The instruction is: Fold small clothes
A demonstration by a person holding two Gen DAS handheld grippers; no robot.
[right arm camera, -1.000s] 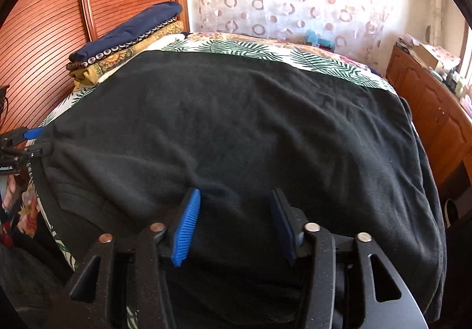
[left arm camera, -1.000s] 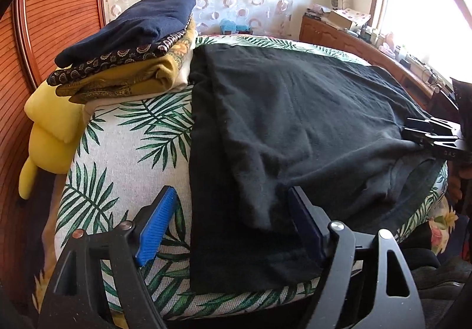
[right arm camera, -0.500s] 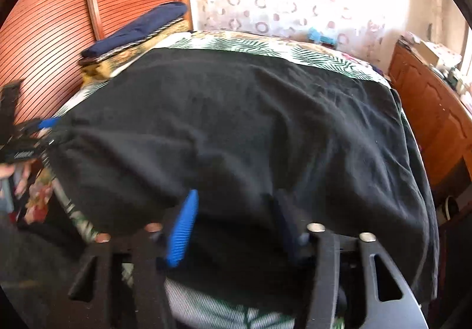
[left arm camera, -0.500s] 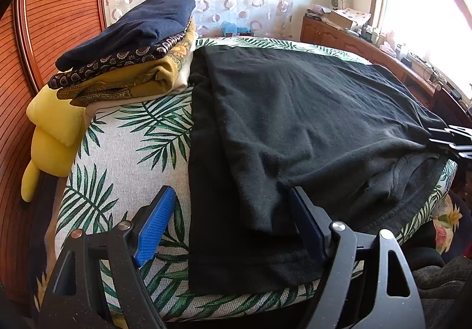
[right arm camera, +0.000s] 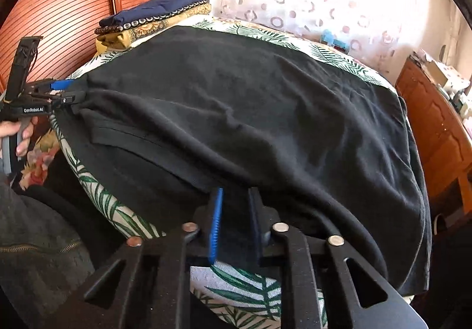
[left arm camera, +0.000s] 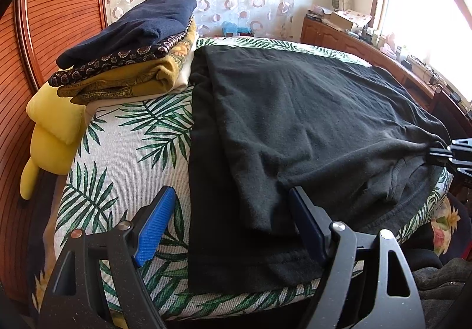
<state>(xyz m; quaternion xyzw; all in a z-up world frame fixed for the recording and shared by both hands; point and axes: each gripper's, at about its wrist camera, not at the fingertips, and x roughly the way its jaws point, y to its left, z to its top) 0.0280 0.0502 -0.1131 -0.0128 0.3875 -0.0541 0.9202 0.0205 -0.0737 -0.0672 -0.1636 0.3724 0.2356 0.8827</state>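
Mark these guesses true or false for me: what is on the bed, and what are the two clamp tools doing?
1. The right hand-held gripper is shut on the black knit garment. True; its jaws have just been closing, with cloth between them.
2. The left hand-held gripper is clamped shut on a sock. False: its jaws stand wide open, pressing on nothing.
3. A stack of folded clothes, navy on top and mustard below, sits at the far left of the palm-leaf bedspread. True.
4. The black garment is already folded into a small square. False: it lies spread over most of the bed.
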